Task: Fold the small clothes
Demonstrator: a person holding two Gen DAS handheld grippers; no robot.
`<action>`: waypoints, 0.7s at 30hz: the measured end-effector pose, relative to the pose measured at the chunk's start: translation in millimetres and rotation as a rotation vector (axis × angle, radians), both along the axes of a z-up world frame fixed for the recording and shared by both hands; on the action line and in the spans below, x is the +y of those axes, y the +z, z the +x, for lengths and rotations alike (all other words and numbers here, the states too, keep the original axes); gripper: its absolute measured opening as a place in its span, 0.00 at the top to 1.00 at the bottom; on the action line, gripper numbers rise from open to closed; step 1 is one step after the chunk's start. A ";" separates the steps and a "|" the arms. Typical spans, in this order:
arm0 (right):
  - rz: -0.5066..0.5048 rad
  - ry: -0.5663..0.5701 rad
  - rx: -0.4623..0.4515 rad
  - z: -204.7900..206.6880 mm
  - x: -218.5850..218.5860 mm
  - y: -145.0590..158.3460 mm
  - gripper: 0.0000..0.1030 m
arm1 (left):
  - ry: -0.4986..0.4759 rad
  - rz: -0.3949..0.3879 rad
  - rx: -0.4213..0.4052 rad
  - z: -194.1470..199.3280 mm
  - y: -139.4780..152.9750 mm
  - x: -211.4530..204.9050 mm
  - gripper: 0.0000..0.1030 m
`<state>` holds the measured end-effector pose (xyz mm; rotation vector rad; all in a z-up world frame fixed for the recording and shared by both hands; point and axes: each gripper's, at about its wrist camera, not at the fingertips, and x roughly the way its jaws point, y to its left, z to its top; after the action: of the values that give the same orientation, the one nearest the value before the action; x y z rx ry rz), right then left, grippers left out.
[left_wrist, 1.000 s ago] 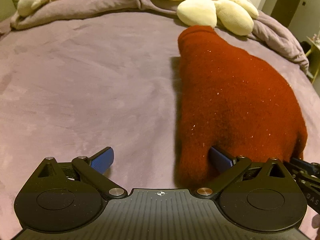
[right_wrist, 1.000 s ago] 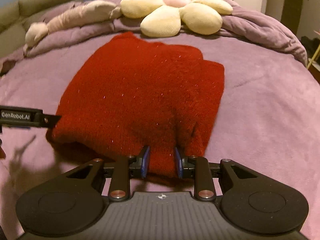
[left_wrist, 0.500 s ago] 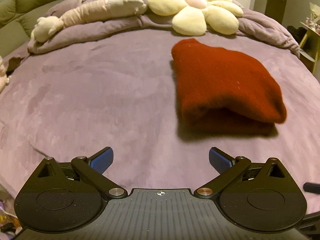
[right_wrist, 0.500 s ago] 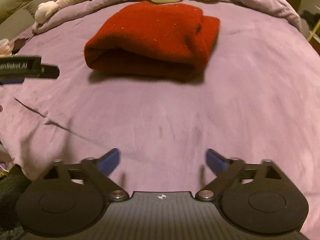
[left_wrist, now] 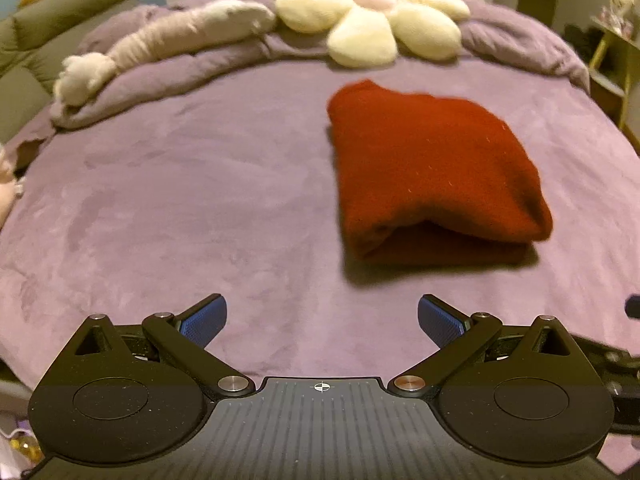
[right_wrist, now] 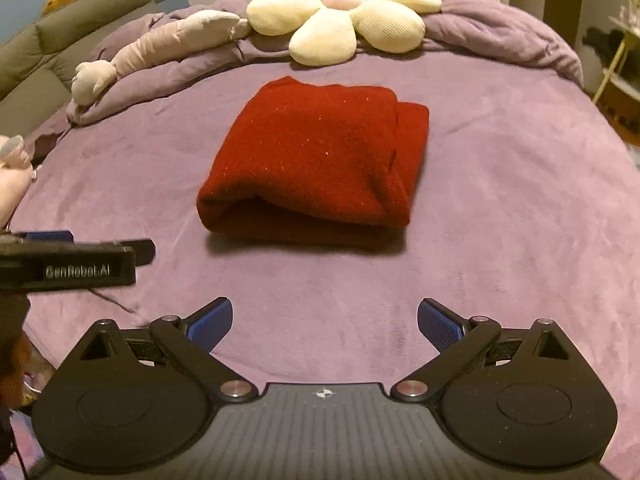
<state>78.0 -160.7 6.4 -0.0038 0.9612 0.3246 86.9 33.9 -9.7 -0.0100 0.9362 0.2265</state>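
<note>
While folded sweater (right_wrist: 316, 160) sits centrally, purple bedspread (right_wrist: 500, 240) surrounds it

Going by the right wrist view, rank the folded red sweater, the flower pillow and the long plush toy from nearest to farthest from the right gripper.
From the right gripper:
1. Folded red sweater, straight ahead on the purple bedspread.
2. Long plush toy, far left.
3. Flower pillow, centre at the far end.

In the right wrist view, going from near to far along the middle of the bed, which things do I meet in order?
Open right gripper → bare purple bedspread → folded dark red knitted garment → cream flower-shaped plush cushion.
</note>
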 end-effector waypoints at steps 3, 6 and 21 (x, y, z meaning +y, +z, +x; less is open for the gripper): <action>-0.053 -0.029 0.008 9.0 4.5 1.4 0.04 | 0.006 0.029 0.050 11.8 1.0 -1.3 0.00; -0.144 -0.044 0.036 19.7 12.6 -2.0 0.04 | 0.015 0.063 0.047 16.8 2.6 -2.4 0.00; -0.153 -0.101 0.104 39.2 17.5 -4.8 0.04 | 0.003 0.052 0.041 25.3 9.5 -5.9 0.00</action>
<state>117.3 -143.2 1.6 -0.0788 1.0838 0.1586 112.2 28.0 -0.2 0.0413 0.9714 0.2544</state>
